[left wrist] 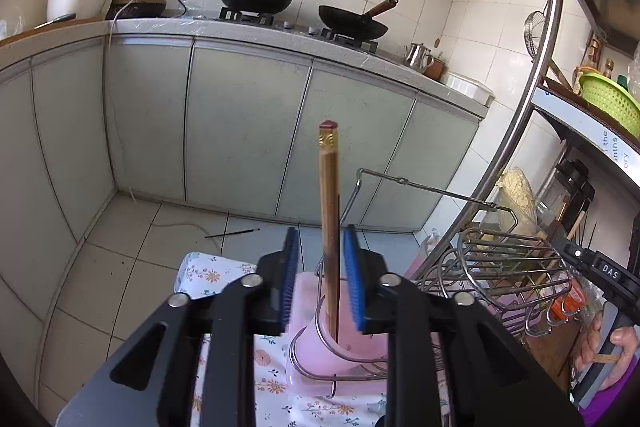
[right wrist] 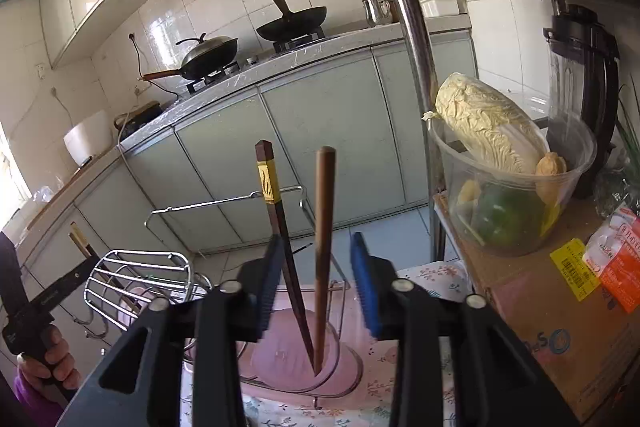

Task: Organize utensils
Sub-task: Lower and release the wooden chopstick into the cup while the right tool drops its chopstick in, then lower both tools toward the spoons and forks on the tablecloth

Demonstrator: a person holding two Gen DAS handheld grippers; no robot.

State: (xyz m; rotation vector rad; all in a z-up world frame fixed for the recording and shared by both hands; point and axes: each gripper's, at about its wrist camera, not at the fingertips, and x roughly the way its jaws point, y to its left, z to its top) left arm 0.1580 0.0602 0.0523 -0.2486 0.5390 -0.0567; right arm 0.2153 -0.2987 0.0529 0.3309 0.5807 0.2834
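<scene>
Both grippers parted: left gripper (left wrist: 320, 279) astride gold-banded chopstick (left wrist: 329, 211), right gripper (right wrist: 318, 287) astride dark chopstick (right wrist: 286, 251) and brown chopstick (right wrist: 323, 251), tips standing in pink cups (right wrist: 292, 359), apparently untouched; withdraw straight upward, avoiding nudges.

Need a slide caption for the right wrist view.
Open right gripper straddles a dark gold-banded chopstick and a brown wooden chopstick standing in a pink plastic cup.
</scene>
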